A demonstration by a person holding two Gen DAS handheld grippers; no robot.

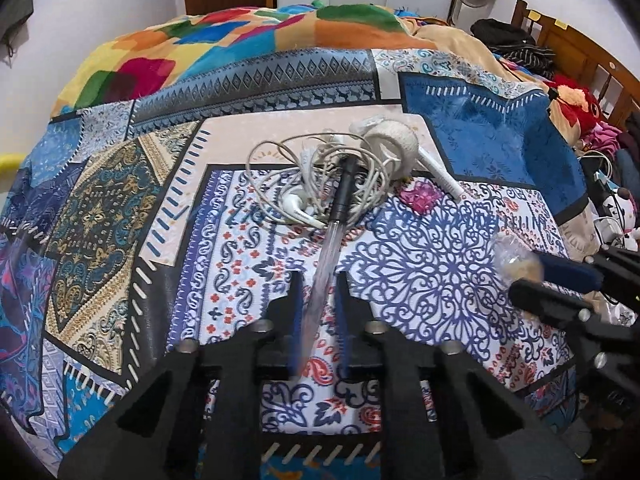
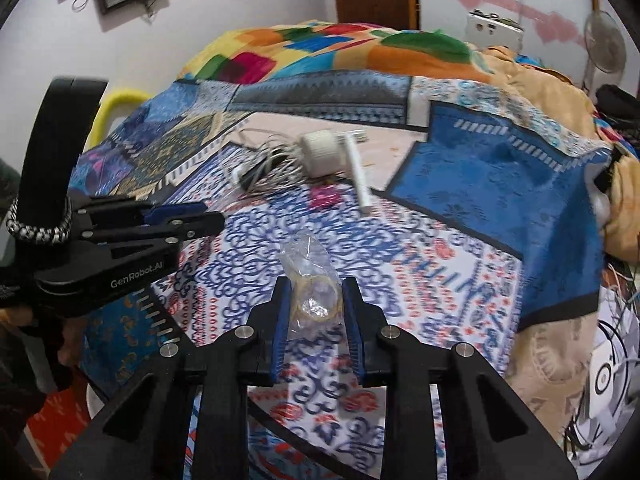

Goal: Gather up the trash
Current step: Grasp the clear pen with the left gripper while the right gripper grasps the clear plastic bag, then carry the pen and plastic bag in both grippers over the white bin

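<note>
Plastic wrapper [image 2: 310,280] (light, crinkly, slippery) sits pinched mid-body in right gripper [image 2: 316,300]; left gripper [image 1: 318,300] clamps pen [image 1: 340,200].

Right gripper [image 1: 560,284] at three o'clock in the left wrist view: motion-blurred, body cut by the frame edge. Clear stick [image 1: 320,280] between the left fingers: blurred, lower end hidden. Cable tangle [image 2: 264,164] at eleven o'clock in the right wrist view: smeared, strands indistinguishable.
</note>
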